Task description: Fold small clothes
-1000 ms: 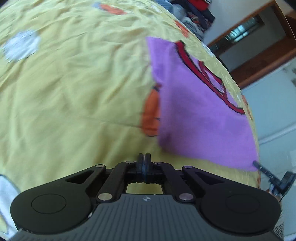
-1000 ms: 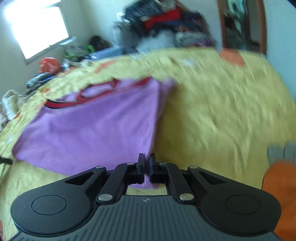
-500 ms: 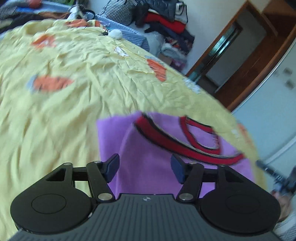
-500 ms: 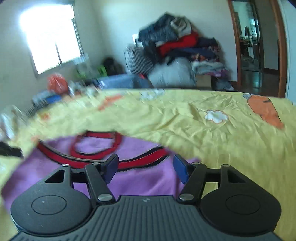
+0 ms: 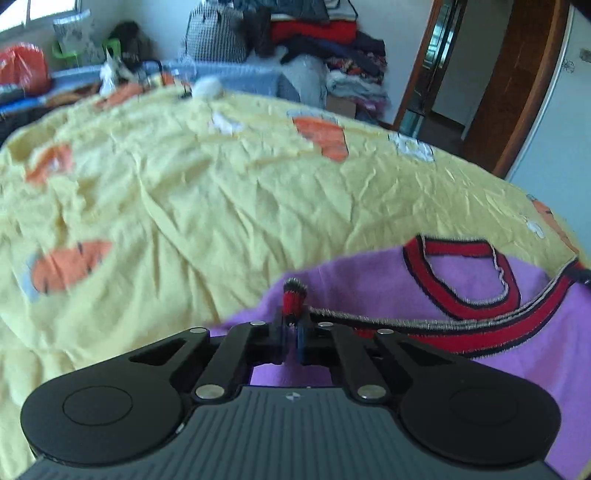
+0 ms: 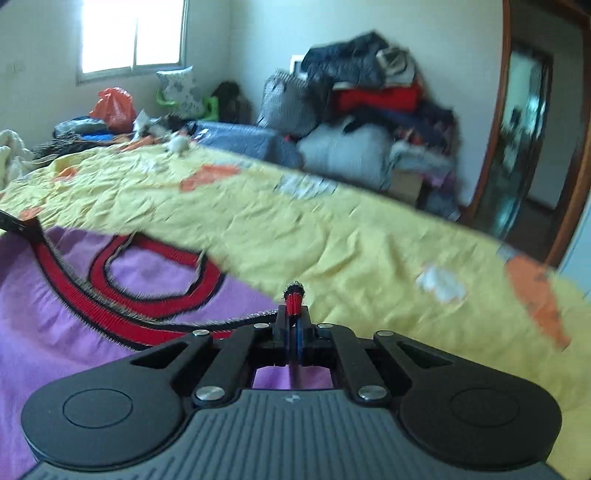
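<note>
Closest to the left wrist camera, the left gripper has its two fingers pressed together on the red strap edge of the purple top. A little bit of red trim sticks up out of the pinch.

The right gripper does the same thing on its side. Its fingers are pinched tight on the other red strap end, and the tip pokes up above them.

The purple top lies on the yellow bedsheet, at the near edge of it. Its red and black neck band makes a loop on the cloth just past the grippers. In the right wrist view the tip of the left gripper shows at the far left, touching the strap.

The yellow bedsheet is wrinkly and has orange carrot pictures and small white patches.

Past the bedsheet there is a big pile of clothes against the wall. Left of the pile sits an orange plastic bag under a bright window. Right of the pile is a brown wooden doorway.
</note>
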The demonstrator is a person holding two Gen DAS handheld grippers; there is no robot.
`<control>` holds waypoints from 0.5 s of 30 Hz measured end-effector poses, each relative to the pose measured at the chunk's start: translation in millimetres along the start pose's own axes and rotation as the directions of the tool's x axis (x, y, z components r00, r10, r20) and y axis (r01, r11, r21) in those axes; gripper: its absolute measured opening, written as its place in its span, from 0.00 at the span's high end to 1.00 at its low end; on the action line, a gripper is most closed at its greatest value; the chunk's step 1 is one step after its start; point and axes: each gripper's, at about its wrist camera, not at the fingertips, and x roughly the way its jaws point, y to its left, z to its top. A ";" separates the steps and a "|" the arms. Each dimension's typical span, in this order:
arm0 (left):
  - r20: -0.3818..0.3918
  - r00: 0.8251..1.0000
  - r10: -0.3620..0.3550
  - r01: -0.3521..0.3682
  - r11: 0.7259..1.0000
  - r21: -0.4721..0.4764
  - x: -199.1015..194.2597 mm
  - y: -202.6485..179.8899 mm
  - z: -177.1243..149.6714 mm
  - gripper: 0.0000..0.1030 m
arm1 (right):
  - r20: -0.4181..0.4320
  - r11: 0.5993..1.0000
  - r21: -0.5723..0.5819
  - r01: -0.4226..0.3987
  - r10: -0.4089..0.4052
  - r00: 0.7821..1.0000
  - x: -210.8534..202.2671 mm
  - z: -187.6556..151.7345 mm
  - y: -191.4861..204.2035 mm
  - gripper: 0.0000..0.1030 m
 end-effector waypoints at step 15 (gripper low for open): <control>-0.002 0.999 0.040 -0.040 0.995 -0.087 -44.9 17.4 -24.8 0.24 | -0.077 0.970 0.237 0.057 -0.039 0.996 -53.2 -34.9 -31.9 0.04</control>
